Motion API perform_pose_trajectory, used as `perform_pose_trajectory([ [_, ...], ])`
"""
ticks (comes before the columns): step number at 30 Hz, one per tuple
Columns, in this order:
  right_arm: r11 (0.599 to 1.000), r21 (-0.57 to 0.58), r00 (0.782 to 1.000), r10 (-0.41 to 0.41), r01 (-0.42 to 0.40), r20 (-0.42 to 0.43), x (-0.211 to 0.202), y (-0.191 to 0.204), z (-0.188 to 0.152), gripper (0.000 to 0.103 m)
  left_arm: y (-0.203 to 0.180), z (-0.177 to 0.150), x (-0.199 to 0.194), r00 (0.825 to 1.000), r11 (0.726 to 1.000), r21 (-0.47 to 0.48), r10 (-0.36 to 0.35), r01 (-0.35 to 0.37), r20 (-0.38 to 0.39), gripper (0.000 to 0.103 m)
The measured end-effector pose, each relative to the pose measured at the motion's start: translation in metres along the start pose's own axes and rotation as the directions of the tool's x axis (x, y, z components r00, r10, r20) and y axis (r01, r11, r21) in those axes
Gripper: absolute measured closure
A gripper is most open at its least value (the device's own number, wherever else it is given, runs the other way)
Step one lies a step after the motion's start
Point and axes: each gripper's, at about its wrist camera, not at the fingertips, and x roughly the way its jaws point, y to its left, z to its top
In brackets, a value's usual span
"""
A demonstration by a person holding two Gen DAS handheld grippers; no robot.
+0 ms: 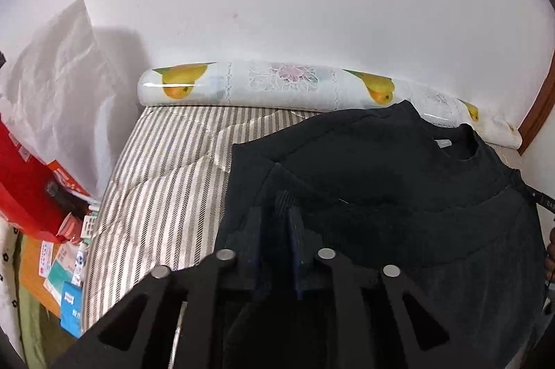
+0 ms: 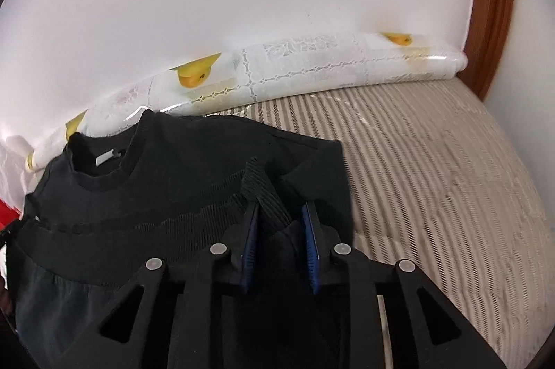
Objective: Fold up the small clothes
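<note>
A black top (image 1: 399, 174) lies on the striped bed cover (image 1: 166, 181), its neck opening with a white label toward the wall. My left gripper (image 1: 277, 213) is shut on the ribbed hem at the garment's left edge and holds it folded up over the body. In the right wrist view the same black top (image 2: 173, 181) fills the left half. My right gripper (image 2: 281, 213) is shut on the ribbed hem at its right edge, the cloth bunched between the blue pads (image 2: 310, 230). The lower part of the garment hangs under both grippers.
A rolled fruit-print plastic cover (image 1: 277, 86) lies along the white wall. Red boxes and packets (image 1: 38, 188) with crumpled white paper pile at the bed's left. A brown wooden frame (image 2: 492, 5) stands at the right. Bare striped cover (image 2: 433, 168) lies right of the garment.
</note>
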Motion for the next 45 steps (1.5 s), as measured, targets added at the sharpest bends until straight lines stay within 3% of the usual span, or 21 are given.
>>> perform_pose_trajectory([
  [3,0.999,-0.034,0.999,-0.027,0.028,0.035,-0.026,0.002,-0.008,0.074,-0.002,-0.002,-0.010,1.000,1.000,-0.004,0.004,-0.004,0.001,0.084],
  [13,0.997,-0.076,0.999,-0.008,0.012,0.049,-0.116,-0.003,-0.069,0.065,-0.013,-0.043,-0.083,0.998,1.000,0.008,-0.015,0.014,0.055,0.050],
  [20,0.997,-0.072,0.999,-0.005,0.008,0.041,-0.158,-0.024,-0.124,0.052,-0.004,-0.096,-0.126,0.998,0.999,-0.032,-0.032,0.034,0.050,0.045],
  [26,0.999,0.015,0.999,0.043,-0.044,0.017,-0.173,-0.046,-0.162,0.036,0.024,-0.149,-0.140,0.992,0.981,-0.146,-0.127,0.128,0.012,0.041],
  [34,0.996,0.081,0.999,0.038,-0.036,-0.018,-0.174,-0.059,-0.187,0.035,0.059,-0.196,-0.124,0.961,0.907,-0.337,-0.274,0.252,-0.020,0.041],
  [39,0.994,0.102,0.999,0.043,-0.040,-0.029,-0.171,-0.061,-0.189,0.035,0.065,-0.197,-0.108,0.938,0.855,-0.414,-0.347,0.313,-0.007,0.039],
  [45,0.994,0.108,0.999,0.039,-0.036,-0.030,-0.169,-0.060,-0.185,0.035,0.066,-0.188,-0.099,0.923,0.820,-0.449,-0.384,0.355,0.027,0.037],
])
